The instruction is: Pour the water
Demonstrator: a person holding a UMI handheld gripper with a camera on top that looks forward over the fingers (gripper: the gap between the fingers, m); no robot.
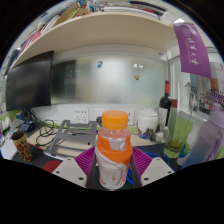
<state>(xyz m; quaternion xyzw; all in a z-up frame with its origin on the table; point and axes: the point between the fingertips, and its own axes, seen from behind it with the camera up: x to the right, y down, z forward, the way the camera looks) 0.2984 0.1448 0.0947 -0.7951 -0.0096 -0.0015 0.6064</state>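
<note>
Gripper view only, so one view to go thru. The bottle (113,150) w/ the orange cap is sitting upright right between the two fingers, dead centre, long axis running vertical and at right angles to the way the gripper (113,165) is pointing. The purple pads (86,160) are flanking its body on both sides, looking pressed against it, so I'm reading the gripper as closed on the bottle, holding it around the lower-mid body, cap well above the fingers. Only one gripper here, so no question of which is nearer.

The relation that's mattering for the pour: a tall greenish glass (179,133) is standing to the right and a bit farther off, apart from the bottle, w/ a dark bottle (165,104) behind it. If that's the target, the bottle is probably needing to go right and far, then tip over sideways toward the rim. Cap is looking still on, tho, so pouring isn't possible yet imo.

Left side: clutter and cables on the desk (60,135), a dark monitor (30,82) on the far left. Purple banner (192,48) hanging up at the right.
</note>
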